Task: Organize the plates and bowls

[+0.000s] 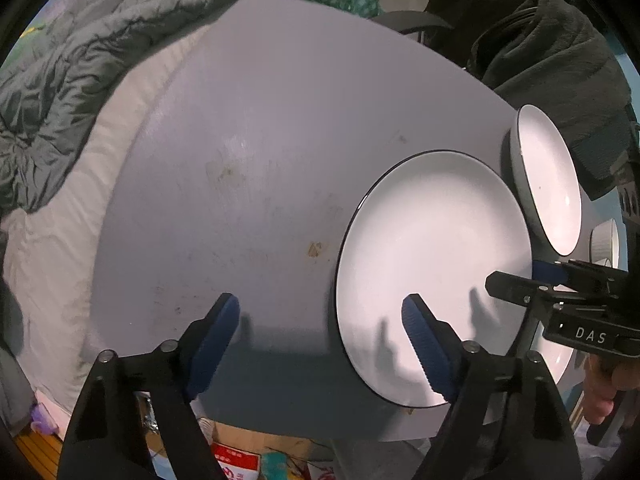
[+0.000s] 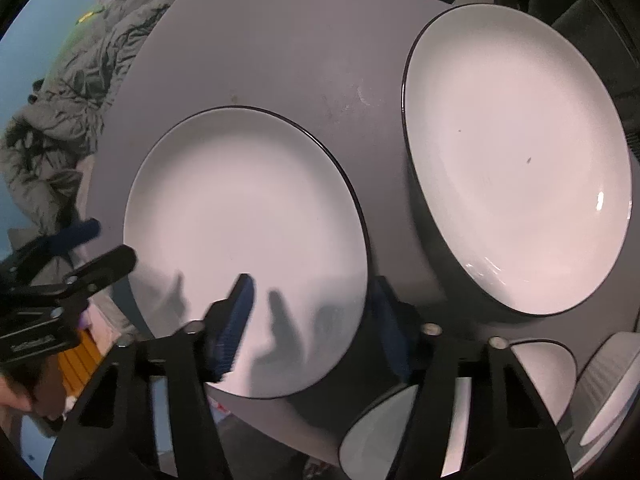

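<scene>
The right hand-held gripper (image 2: pixel 310 316) straddles the near plate's (image 2: pixel 244 216) 4 o'clock rim, jaws apart, not gripping. The left hand-held gripper (image 1: pixel 322 334), also released, straddles its 8 o'clock rim. The plate lies flat on the table (image 1: pixel 260 140).

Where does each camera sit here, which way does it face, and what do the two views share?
Left wrist: on the left gripper, facing steeply down at the grey table; its jaws straddle the flat plate's left rim.
Right wrist: on the right gripper, facing down; its jaws straddle that plate's right rim.
Shared: the plate, the deep plate, the table, each other's gripper.
</scene>
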The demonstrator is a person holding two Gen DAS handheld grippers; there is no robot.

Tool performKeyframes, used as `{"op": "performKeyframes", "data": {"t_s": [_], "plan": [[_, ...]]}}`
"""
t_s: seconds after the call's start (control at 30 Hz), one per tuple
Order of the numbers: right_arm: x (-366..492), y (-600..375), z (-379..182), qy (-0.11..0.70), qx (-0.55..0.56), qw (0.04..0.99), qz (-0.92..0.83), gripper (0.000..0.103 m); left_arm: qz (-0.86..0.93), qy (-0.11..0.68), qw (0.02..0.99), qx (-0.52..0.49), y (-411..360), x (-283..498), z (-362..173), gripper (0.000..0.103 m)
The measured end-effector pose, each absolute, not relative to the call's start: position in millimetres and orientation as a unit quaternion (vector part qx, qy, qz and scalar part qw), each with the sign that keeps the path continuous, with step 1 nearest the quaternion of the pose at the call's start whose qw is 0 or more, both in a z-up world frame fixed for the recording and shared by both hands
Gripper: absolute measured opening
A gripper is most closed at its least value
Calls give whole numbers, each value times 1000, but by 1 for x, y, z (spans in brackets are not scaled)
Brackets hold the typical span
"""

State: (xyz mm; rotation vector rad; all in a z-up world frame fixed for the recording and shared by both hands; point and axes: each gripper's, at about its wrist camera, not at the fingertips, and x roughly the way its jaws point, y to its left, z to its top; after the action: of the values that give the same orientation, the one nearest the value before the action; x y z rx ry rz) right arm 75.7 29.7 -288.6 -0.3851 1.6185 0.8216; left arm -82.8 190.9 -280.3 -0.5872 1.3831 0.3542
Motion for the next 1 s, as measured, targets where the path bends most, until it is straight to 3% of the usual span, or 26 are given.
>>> {"op": "performKeyframes", "data": {"t_s": [0.27,0.37,0.5,0.67,0.8,1.0], "plan": [[81,20,-297,700,-152,608,341,30,150,642,700,-276,193,-78,-291,57],[84,16,-301,707,-139,604,341,24,146,644,700,-273,193,-76,-292,54],[84,14,-303,709,-125,605,340,24,144,650,697,-266,190,-73,-296,41],[82,13,-303,706,-129,608,339,24,144,648,690,-288,200,-67,-304,35],[81,17,-303,713,-138,601,335,24,132,643,684,-318,205,-67,-310,23],[81,31,-307,717,-146,594,335,22,125,647,687,-308,207,-64,-313,20]]}}
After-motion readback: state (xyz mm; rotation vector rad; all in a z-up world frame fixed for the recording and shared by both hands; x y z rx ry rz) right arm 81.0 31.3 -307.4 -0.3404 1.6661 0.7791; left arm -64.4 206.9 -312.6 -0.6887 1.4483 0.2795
